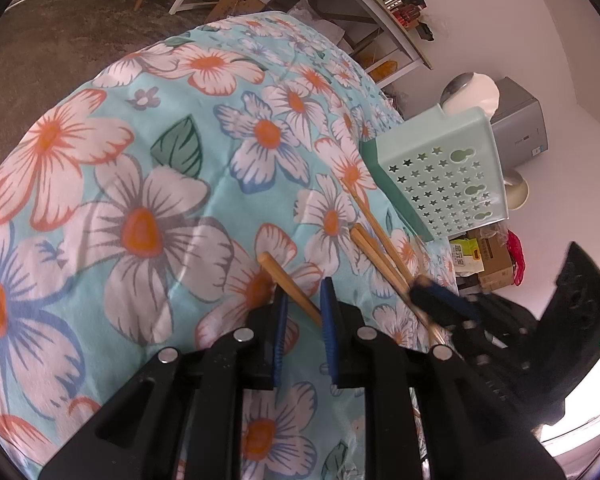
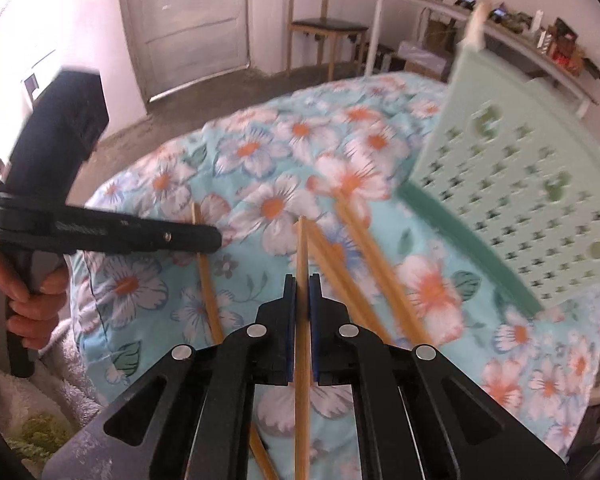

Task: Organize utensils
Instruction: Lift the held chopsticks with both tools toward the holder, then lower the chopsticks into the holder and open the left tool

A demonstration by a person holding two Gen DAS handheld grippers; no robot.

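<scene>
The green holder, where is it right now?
The green holder stands tilted at the far right of the floral quilt in both views, beyond the loose chopsticks; the right tongs grip one chopstick.

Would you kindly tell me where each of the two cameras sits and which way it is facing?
Left wrist: on the left gripper, looking along its open jaws over the floral quilt at a chopstick lying between them; the right gripper shows.
Right wrist: on the right gripper, jaws shut on a chopstick; the left gripper and hand show.
Shared: quilt, loose chopsticks, green basket.
</scene>
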